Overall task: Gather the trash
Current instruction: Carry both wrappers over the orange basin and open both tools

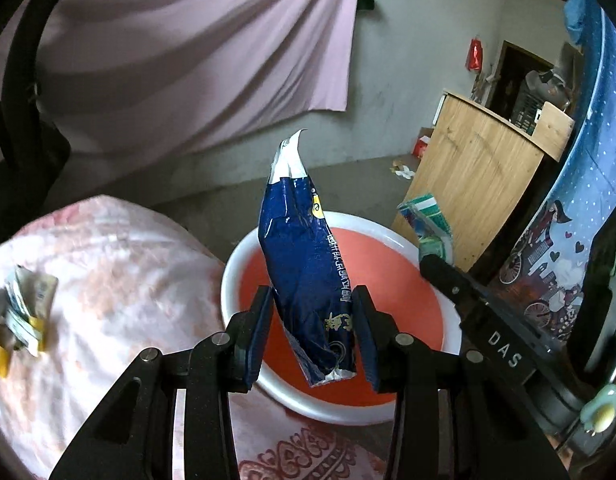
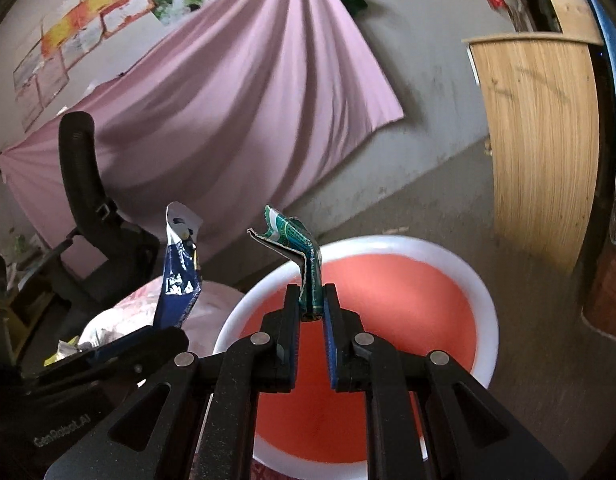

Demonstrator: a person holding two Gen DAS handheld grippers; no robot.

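left gripper [image 1: 314, 332]: jaws pinching blue wrapper [image 1: 308, 280] over basin [image 1: 228, 280] | right gripper [image 2: 311, 320]: jaws pinching green wrapper [image 2: 304, 256] | basin looks empty | crumpled packets [image 1: 24, 312] left on blanket [image 1: 120, 292]

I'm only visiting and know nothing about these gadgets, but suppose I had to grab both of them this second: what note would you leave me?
Left hand-held gripper: shut on the crumpled dark blue foil wrapper, held above the basin.
Right hand-held gripper: shut on the folded green paper wrapper, also above the basin.
White plastic basin with a red inside: on the floor beside the pink blanket; no trash visible in it.
Done: both wrappers picked up.
Left: release both into the basin, then fetch the yellow-and-white crumpled wrappers lying on the pink floral blanket.
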